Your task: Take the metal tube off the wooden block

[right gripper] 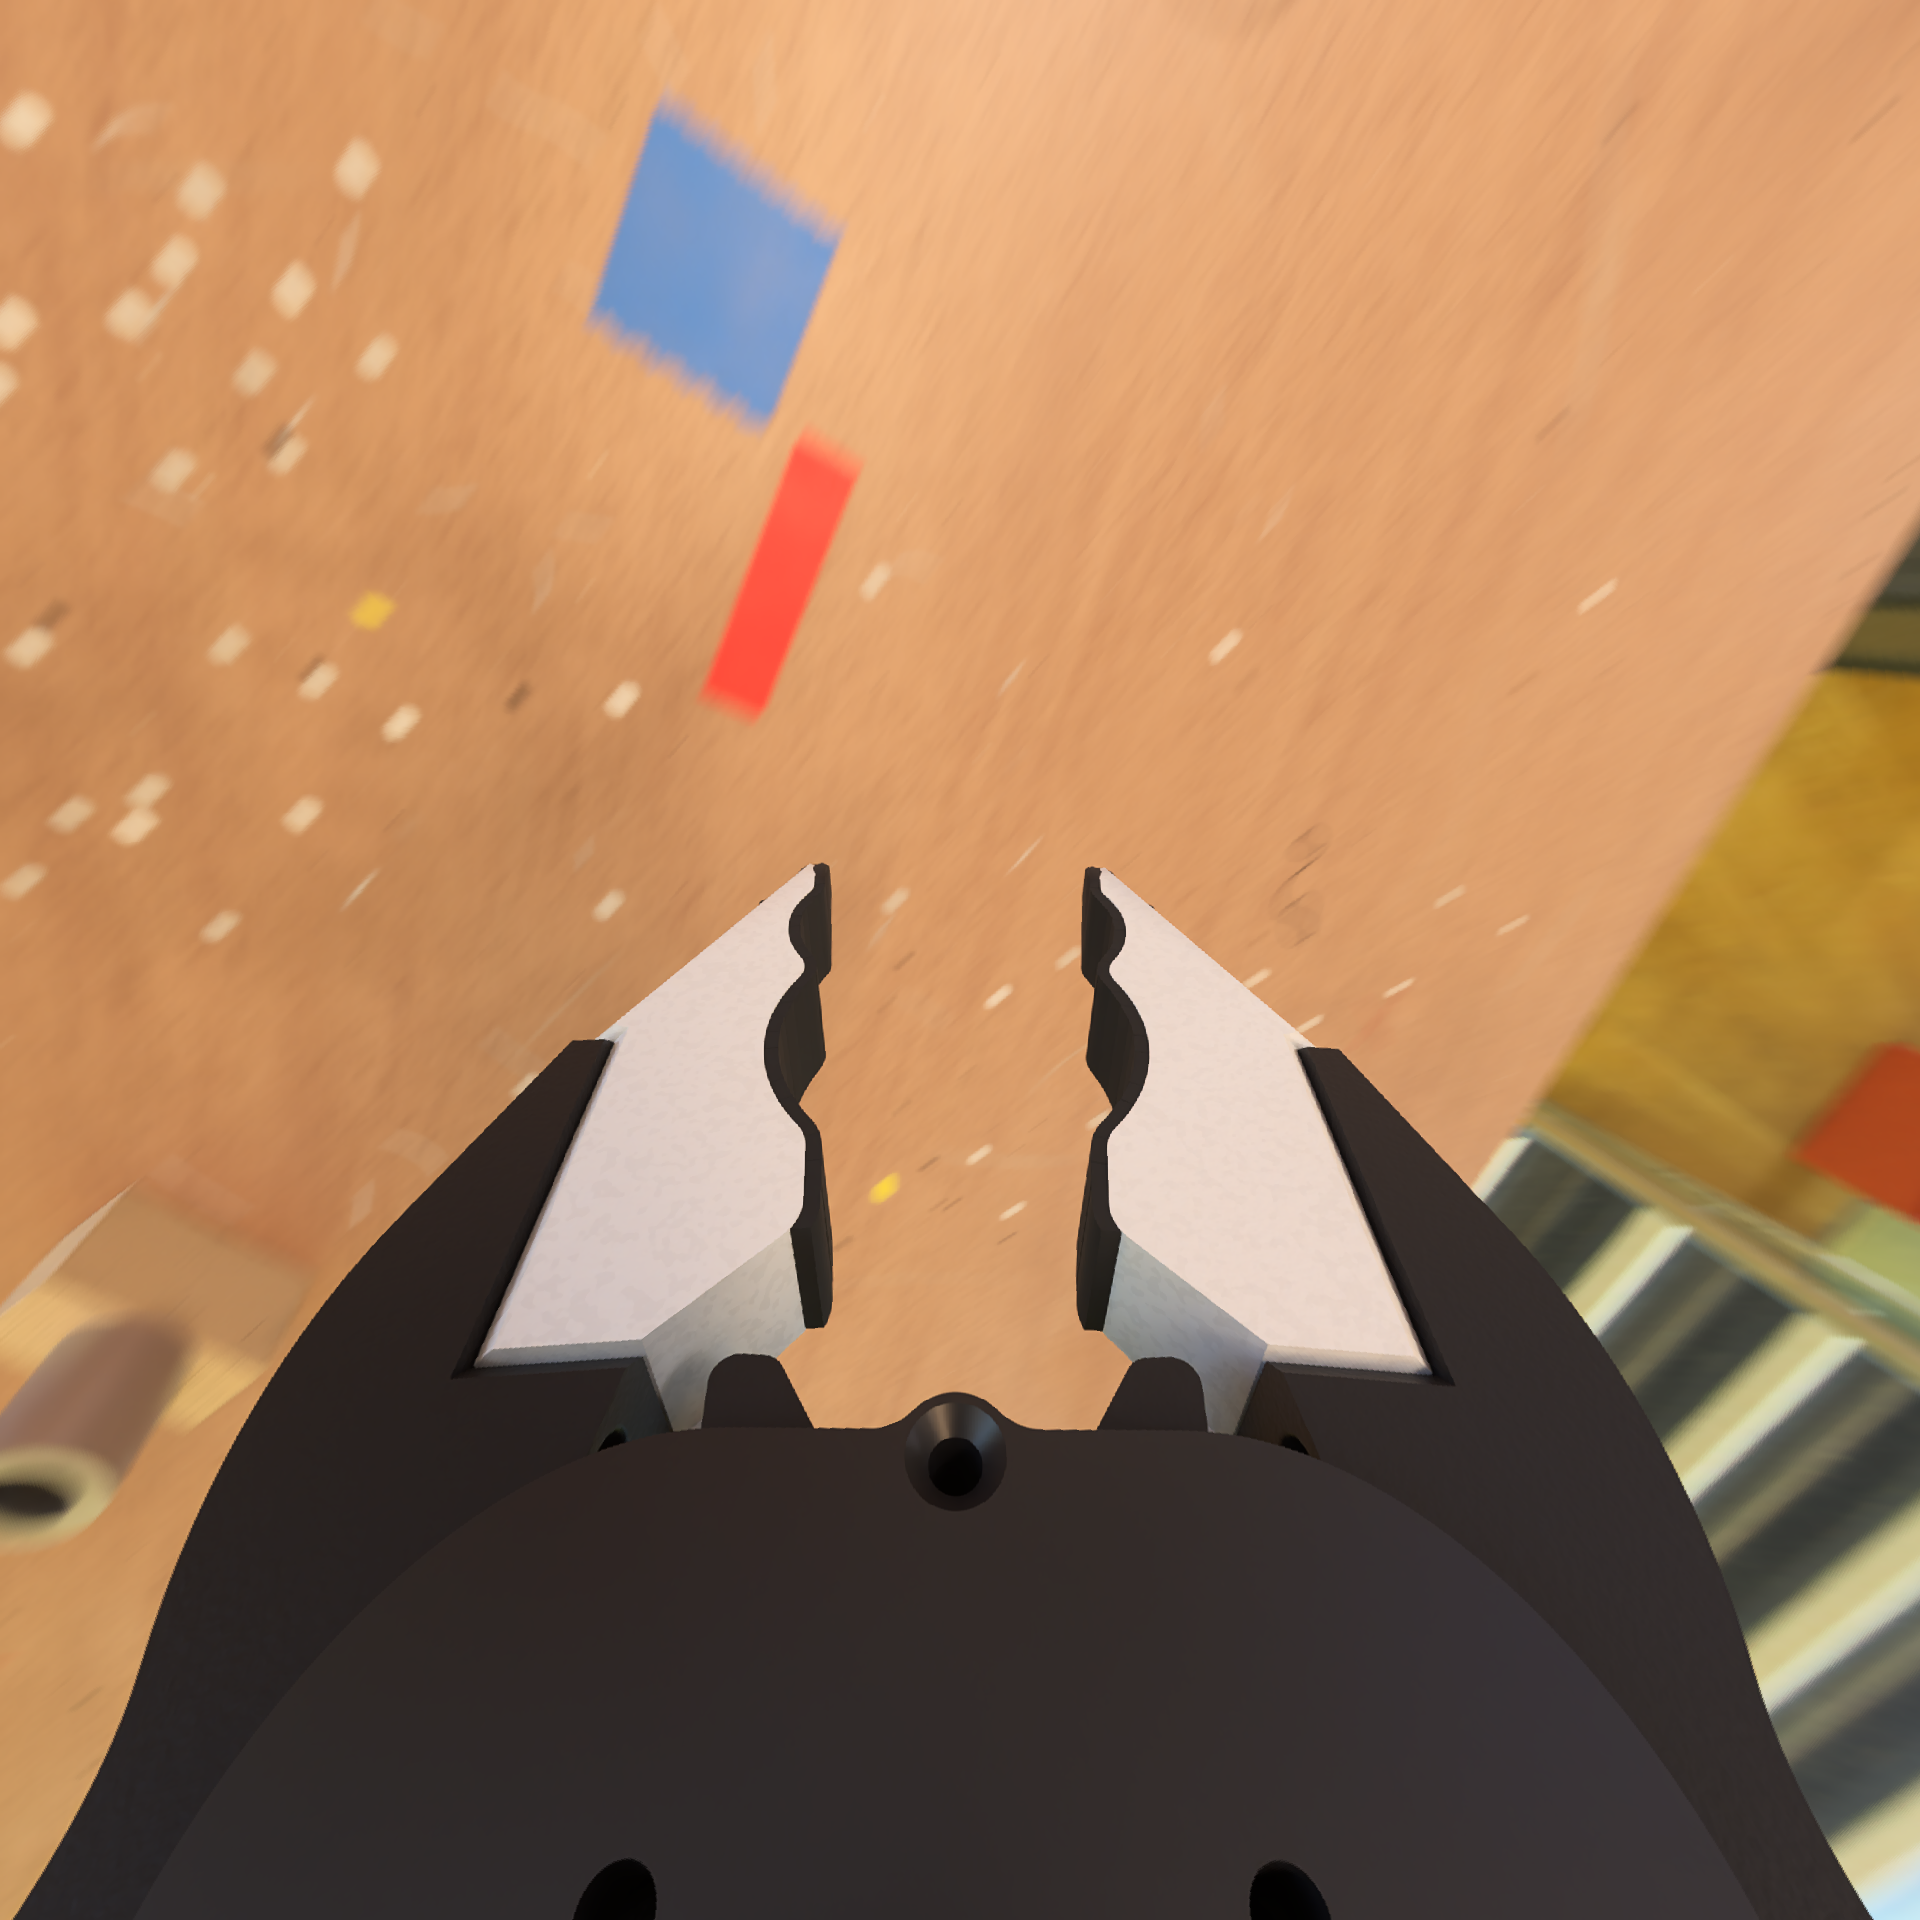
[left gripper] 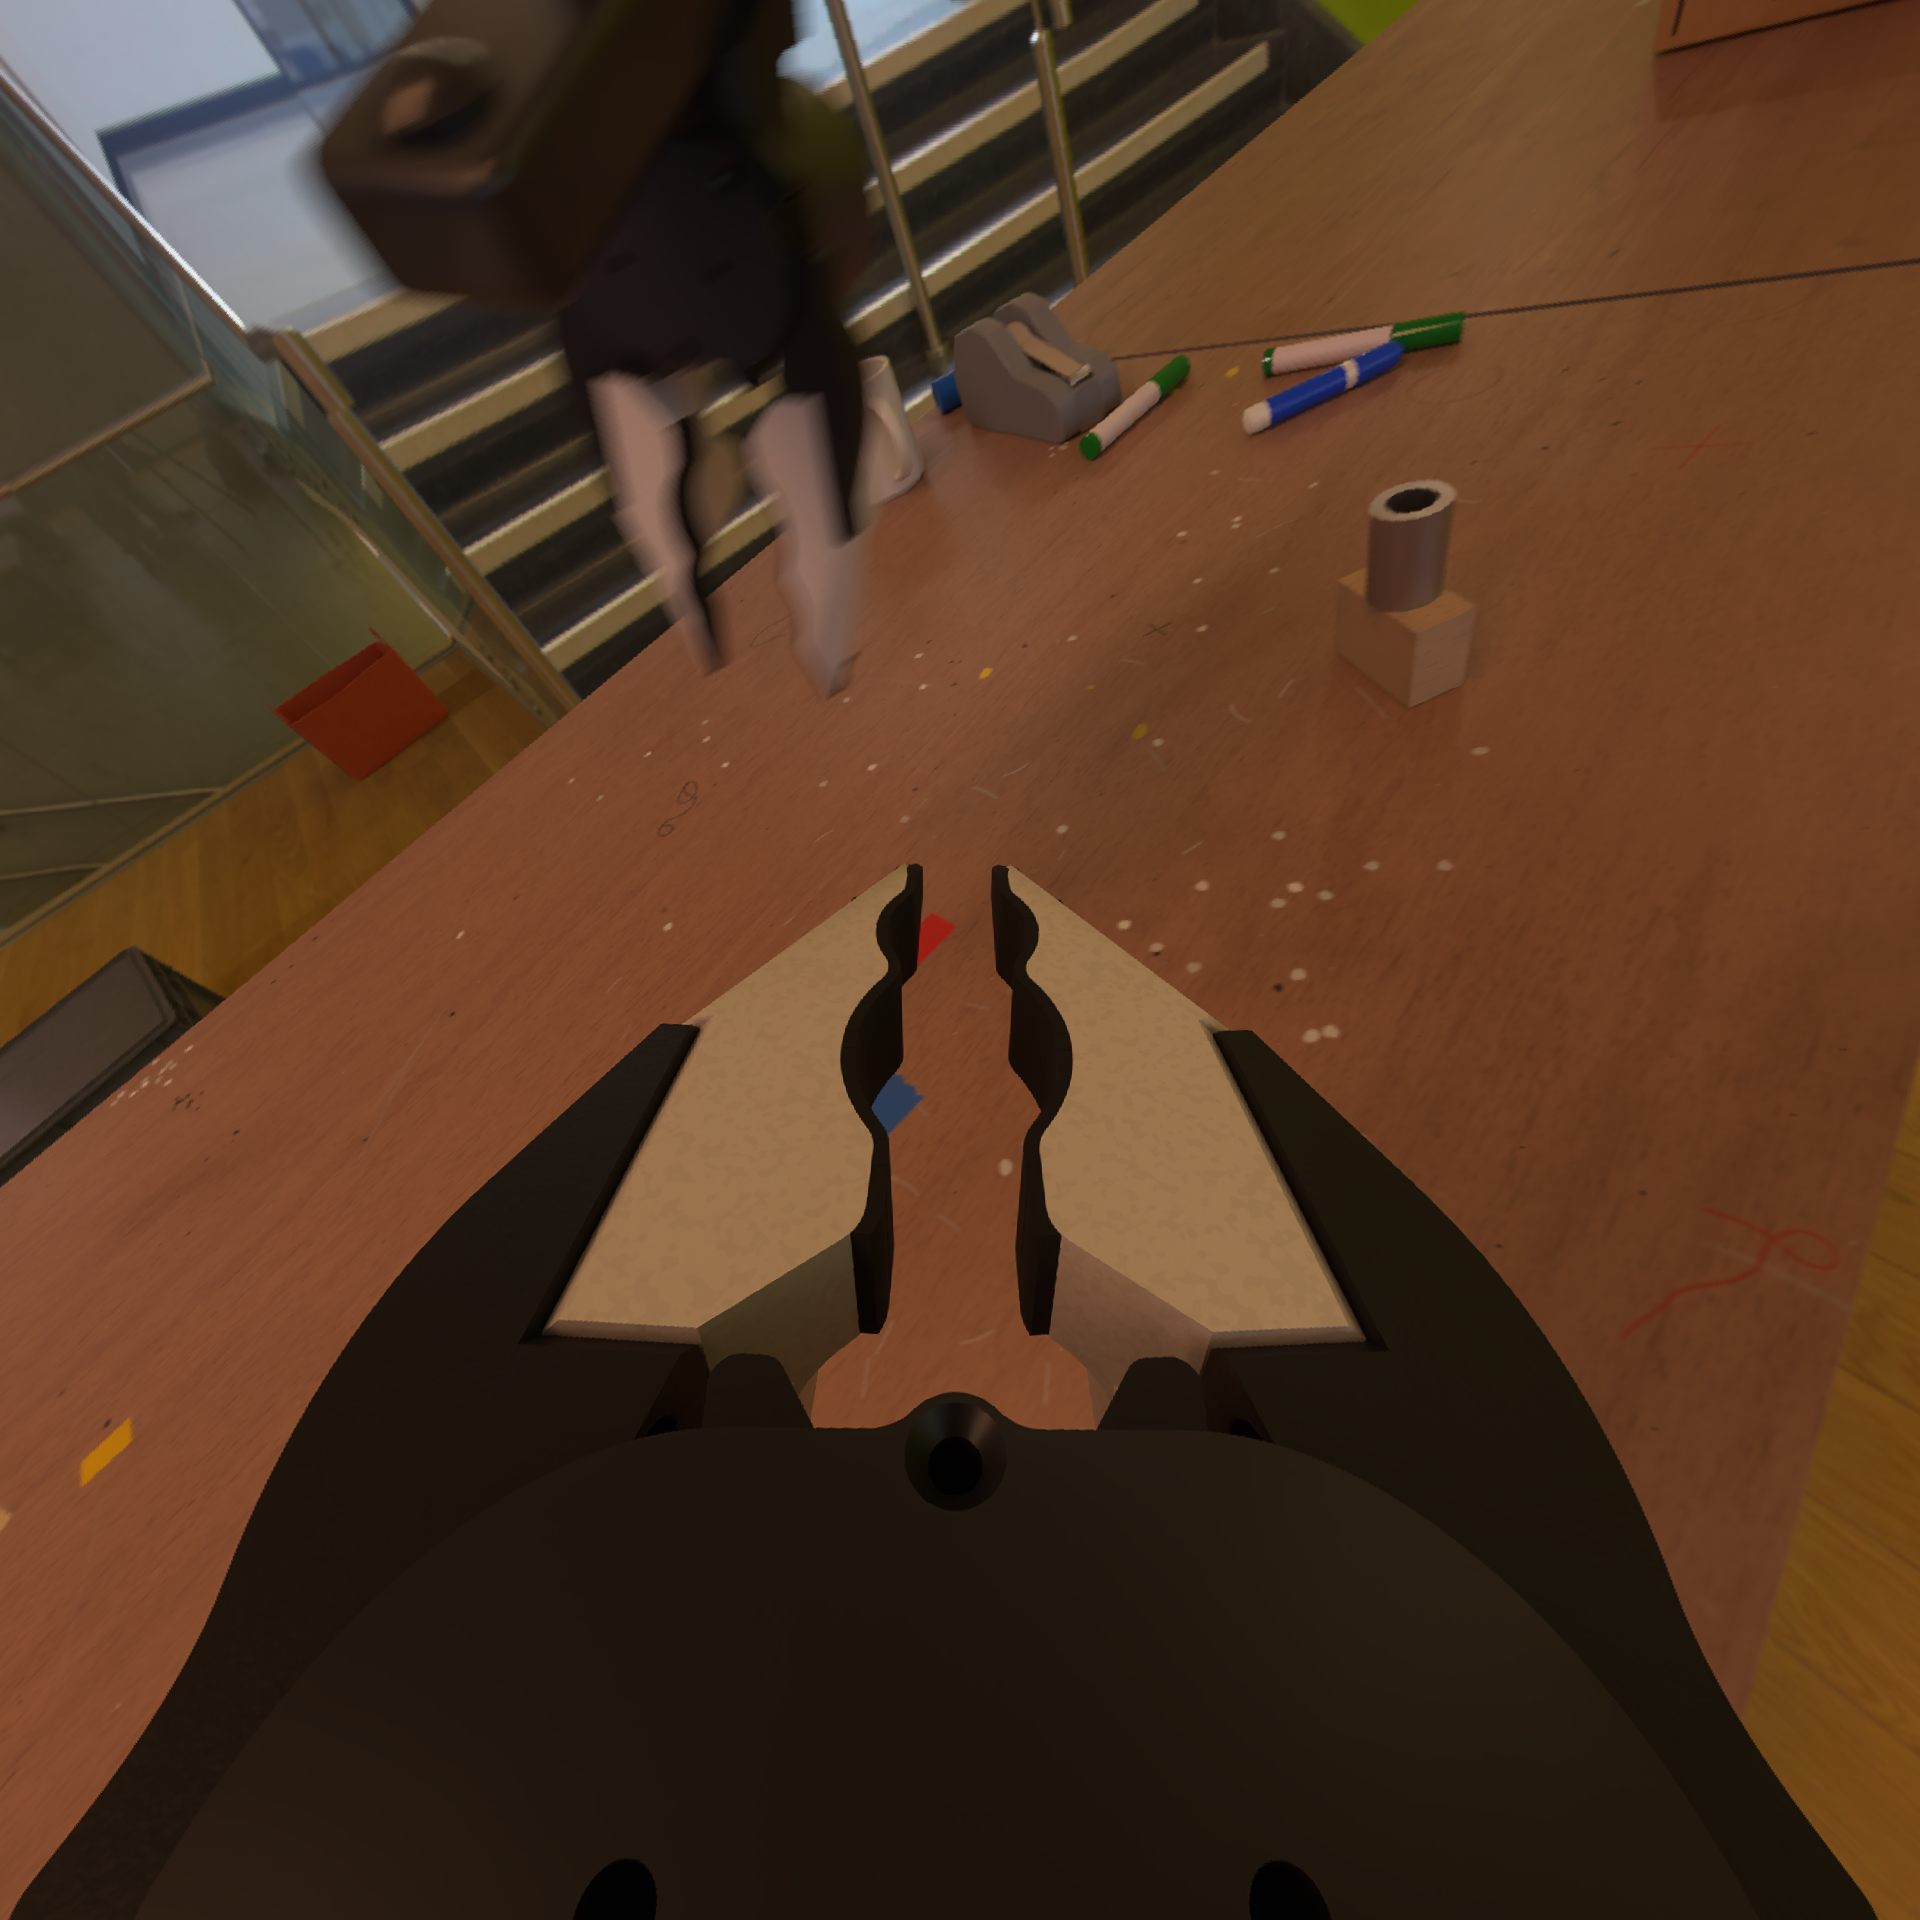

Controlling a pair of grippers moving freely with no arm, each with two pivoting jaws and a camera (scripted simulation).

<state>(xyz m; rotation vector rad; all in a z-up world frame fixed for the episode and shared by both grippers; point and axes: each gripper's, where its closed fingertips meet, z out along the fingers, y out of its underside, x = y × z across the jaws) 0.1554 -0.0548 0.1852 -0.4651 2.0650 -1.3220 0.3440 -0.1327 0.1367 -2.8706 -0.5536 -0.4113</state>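
Observation:
A grey metal tube [left gripper: 1410, 551] stands upright on a small light wooden block [left gripper: 1413, 649] on the brown table, far right of my left gripper [left gripper: 956, 878]. The left gripper hovers over the table, empty, with only a narrow gap between its jaws. My right gripper [left gripper: 769, 665] shows blurred at the upper left of the left wrist view, fingers pointing down at the table. In the right wrist view the right gripper [right gripper: 956, 878] is open and empty, and the tube [right gripper: 62, 1434] and block [right gripper: 156, 1299] lie blurred at the lower left edge.
A grey tape dispenser [left gripper: 1039, 374], a white mug [left gripper: 888, 431] and green and blue markers [left gripper: 1325, 384] lie at the table's far end. Blue tape [right gripper: 717, 260] and red tape [right gripper: 784, 577] mark the tabletop. The table edge [right gripper: 1621, 935] drops to stairs and a red bin [left gripper: 364, 707].

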